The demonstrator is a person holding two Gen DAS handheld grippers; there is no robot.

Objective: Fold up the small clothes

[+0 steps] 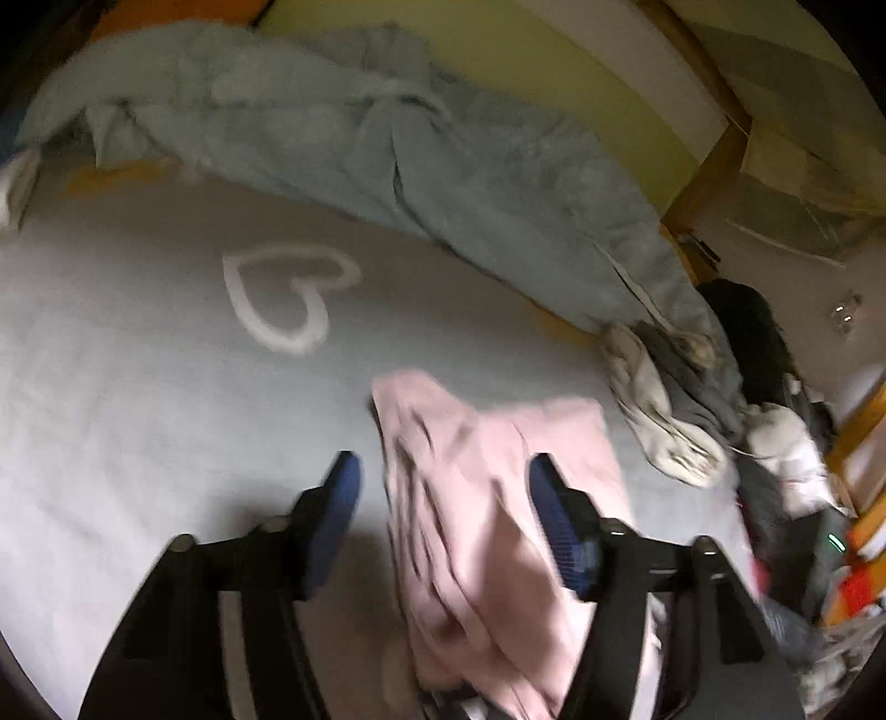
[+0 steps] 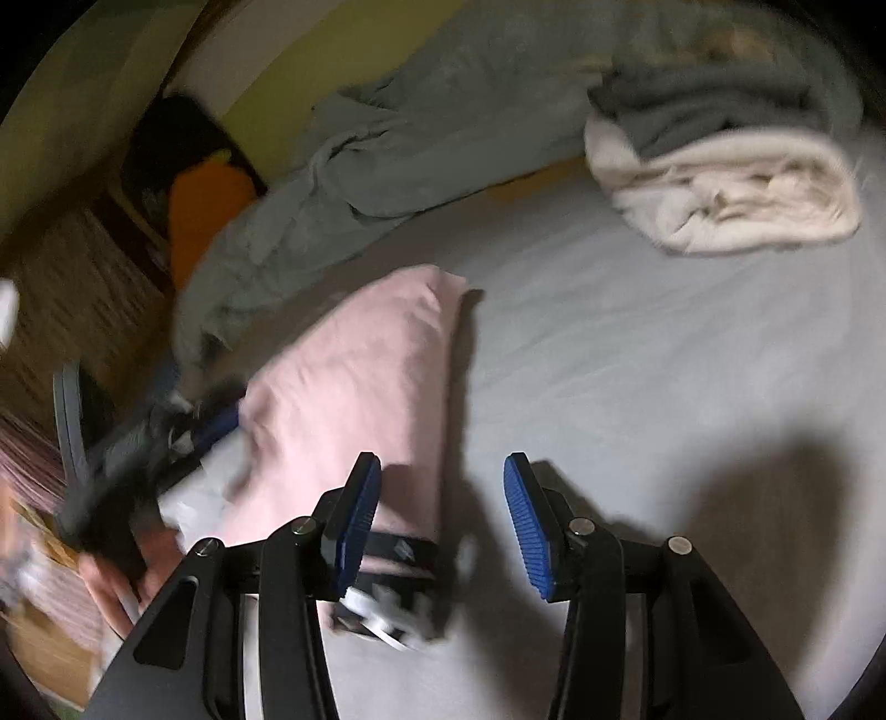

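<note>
Home bedroom: bed with grey sheet (image 1: 138,415) bearing a white heart print (image 1: 288,299), rumpled grey-green duvet (image 1: 443,155), wooden bed frame (image 1: 714,160), piled laundry (image 1: 775,443), folded cream blanket (image 2: 731,188), yellow-green wall (image 1: 498,44).

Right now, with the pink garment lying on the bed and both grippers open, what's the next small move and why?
Probably lower the left gripper and close on the pink garment. Its jaws stand open with the rumpled cloth between them, ungripped. The right gripper is also open beside the garment's edge, over the grey sheet.
</note>
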